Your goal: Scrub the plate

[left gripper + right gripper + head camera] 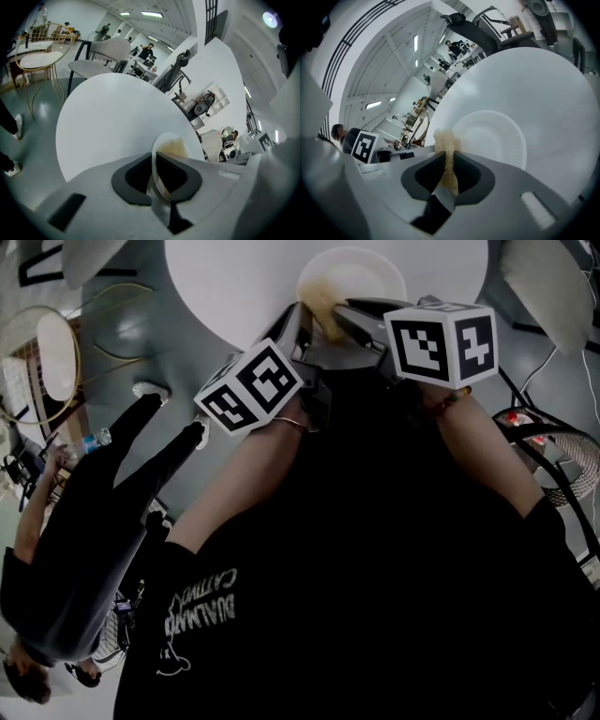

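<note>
Black T-shirt with pale print fills the foreground of the head view. Its wearer faces a round white table, bare forearms stretched forward and a two-jaw tool in each hand. On the grey floor to the left stands a bystander in black.

The left gripper is clamped on the near rim of a white plate, which it holds tilted over the near part of the tabletop with its hollow face turned toward the other tool. Whether the plate's far edge rests on the table cannot be told.

The right gripper is closed tight on a tan, wiry scrubber. The scrubber's frayed tuft pokes out past the jaw tips, close against the plate's rim.
</note>
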